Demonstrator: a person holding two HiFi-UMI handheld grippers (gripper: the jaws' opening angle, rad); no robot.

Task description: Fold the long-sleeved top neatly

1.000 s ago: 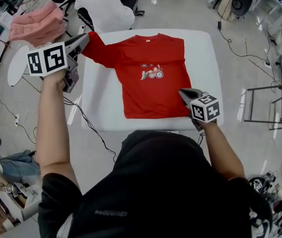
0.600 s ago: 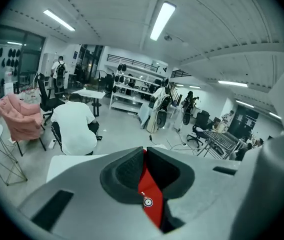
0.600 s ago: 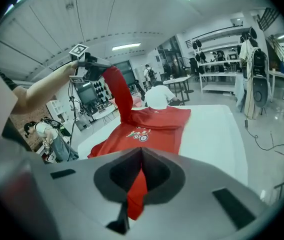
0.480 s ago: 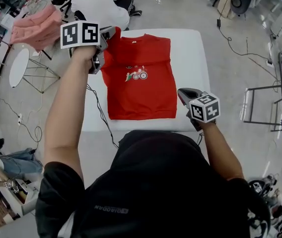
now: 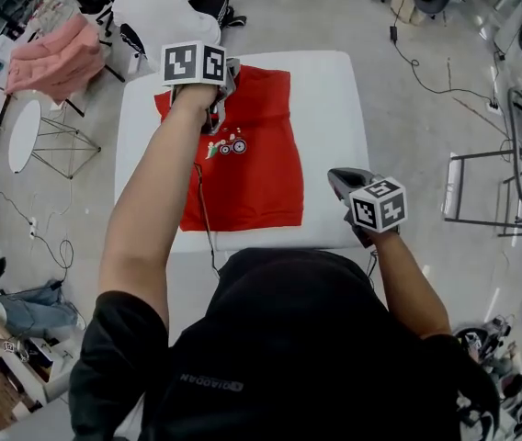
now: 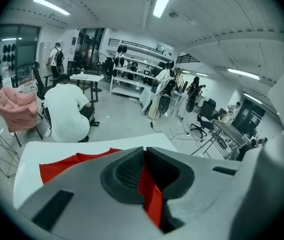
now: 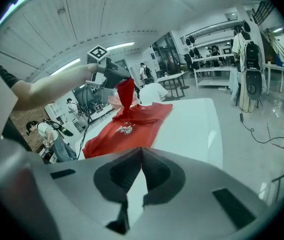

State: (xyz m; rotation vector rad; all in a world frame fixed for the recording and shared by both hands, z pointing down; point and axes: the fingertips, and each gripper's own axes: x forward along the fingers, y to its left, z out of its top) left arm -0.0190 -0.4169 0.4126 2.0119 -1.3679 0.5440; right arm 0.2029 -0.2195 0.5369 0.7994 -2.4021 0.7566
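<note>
Now left gripper fingers closing on red top sleeve; right gripper fingers together, empty.

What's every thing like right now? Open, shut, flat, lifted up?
red top: mostly flat on the table, one part pinched and lifted.
left hand-held gripper: jaws closing on the pinched red cloth.
right hand-held gripper: shut, empty, apart from the top.
table: bears the top.
pink cloth: heaped aside.
</note>
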